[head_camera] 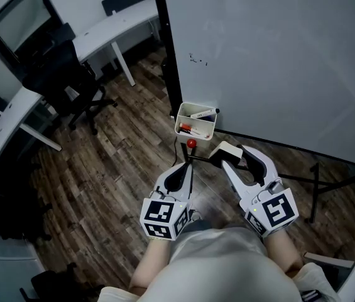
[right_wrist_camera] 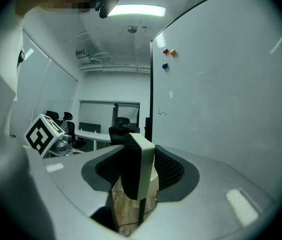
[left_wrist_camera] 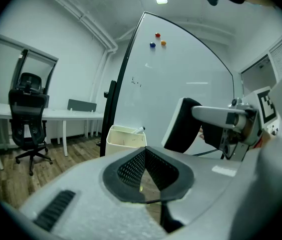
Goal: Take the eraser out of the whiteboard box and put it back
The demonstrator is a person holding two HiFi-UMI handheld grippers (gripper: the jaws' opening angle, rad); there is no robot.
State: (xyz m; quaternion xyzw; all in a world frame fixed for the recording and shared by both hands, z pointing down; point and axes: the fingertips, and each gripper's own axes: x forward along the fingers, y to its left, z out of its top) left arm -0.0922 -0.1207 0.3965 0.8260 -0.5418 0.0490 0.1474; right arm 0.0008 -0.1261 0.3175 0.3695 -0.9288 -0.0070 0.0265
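Right gripper [right_wrist_camera: 139, 159] clamps eraser [right_wrist_camera: 140, 170]; left gripper [left_wrist_camera: 144, 153] closed, empty. Head view alone exposes whiteboard box [head_camera: 178, 119] interior, at 12 o'clock.

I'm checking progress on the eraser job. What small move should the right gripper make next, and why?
Probably carry the eraser forward over the box and lower it in. The right gripper has it clamped between its fingers, outside the box, and the box hangs just ahead, at the bottom of the whiteboard, with its top open.
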